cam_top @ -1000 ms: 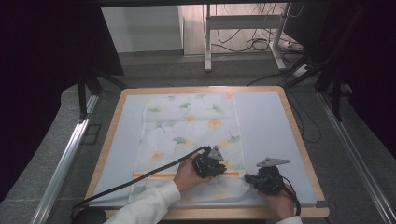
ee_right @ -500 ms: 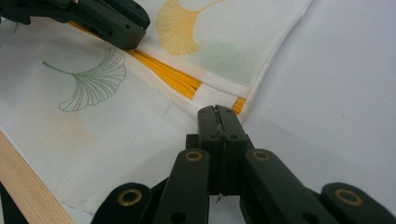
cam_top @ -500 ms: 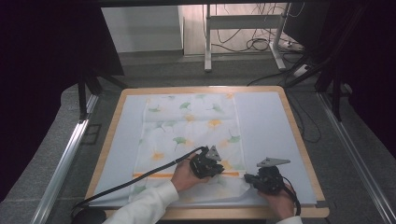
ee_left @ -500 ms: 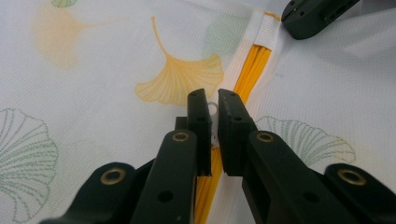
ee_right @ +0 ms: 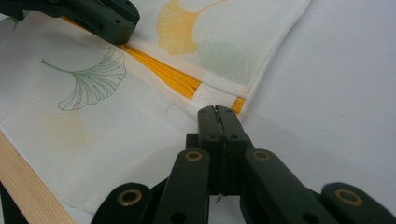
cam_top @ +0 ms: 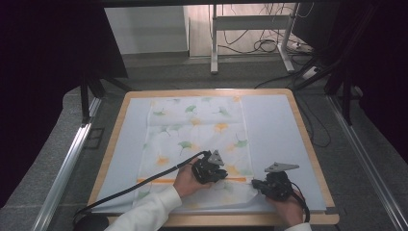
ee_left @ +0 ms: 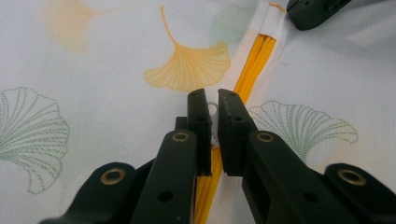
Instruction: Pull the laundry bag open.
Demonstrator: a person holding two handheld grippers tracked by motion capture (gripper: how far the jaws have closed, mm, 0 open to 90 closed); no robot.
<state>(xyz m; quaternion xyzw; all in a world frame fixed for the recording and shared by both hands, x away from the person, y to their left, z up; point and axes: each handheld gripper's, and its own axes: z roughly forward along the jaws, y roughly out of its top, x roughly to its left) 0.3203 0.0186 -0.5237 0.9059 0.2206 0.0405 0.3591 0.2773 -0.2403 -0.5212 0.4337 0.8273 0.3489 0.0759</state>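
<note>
A white mesh bag printed with ginkgo leaves lies flat on the table mat. An orange zipper runs across its near end. My left gripper rests on the zipper, its jaws nearly together around the small white zipper pull. My right gripper sits at the bag's right edge, jaws shut on the cloth beside the zipper's end. In the right gripper view its tips meet the hem, and the left gripper shows at the top left.
The pale mat has a wooden rim; bare mat lies right of the bag. The left gripper's black cable trails off the table's near left. Metal rails flank the table, and cables lie on the floor behind.
My left gripper has shifted slightly left along the zipper. The right gripper has stayed at the bag's edge.
</note>
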